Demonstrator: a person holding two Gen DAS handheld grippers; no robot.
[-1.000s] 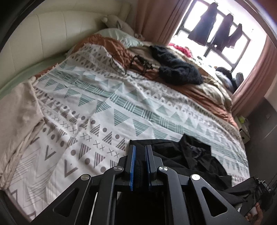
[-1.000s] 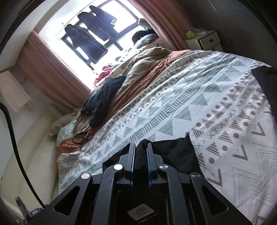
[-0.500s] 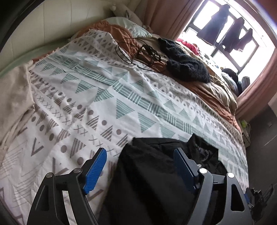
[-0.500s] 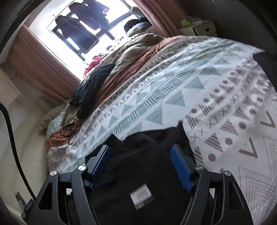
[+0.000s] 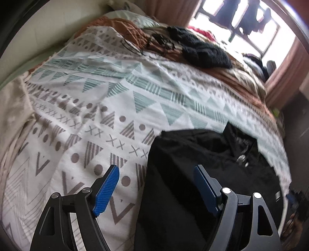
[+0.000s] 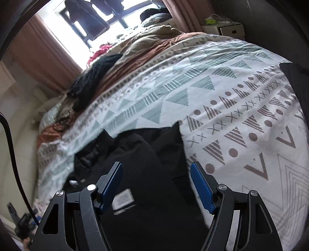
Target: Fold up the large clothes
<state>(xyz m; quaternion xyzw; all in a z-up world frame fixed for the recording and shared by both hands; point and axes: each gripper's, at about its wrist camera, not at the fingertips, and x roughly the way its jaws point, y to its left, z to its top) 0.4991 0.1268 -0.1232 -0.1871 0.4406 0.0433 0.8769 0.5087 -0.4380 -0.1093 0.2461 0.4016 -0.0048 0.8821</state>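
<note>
A black garment (image 5: 193, 173) lies loosely folded on the patterned bedspread (image 5: 115, 92) near the bed's front edge. In the left wrist view my left gripper (image 5: 156, 185) stands open over the garment's left edge, its blue pads (image 5: 106, 191) clear of the cloth. The same black garment (image 6: 146, 173) fills the lower middle of the right wrist view, with a white label (image 6: 123, 198) showing. There my right gripper (image 6: 156, 185) is open above it, blue pads (image 6: 202, 187) apart and holding nothing.
A dark knitted garment (image 5: 204, 50) and tangled cables (image 5: 160, 44) lie at the far side on a rust-brown blanket (image 5: 241, 81). A beige cloth (image 5: 11, 108) lies at the left edge. Bright window with hanging clothes (image 6: 90, 17), curtains, white nightstand (image 6: 226, 29).
Both grippers were shut on the black garment a second ago; they have opened and let it go. The garment now lies on the bed, and both hands have sunk lower.
</note>
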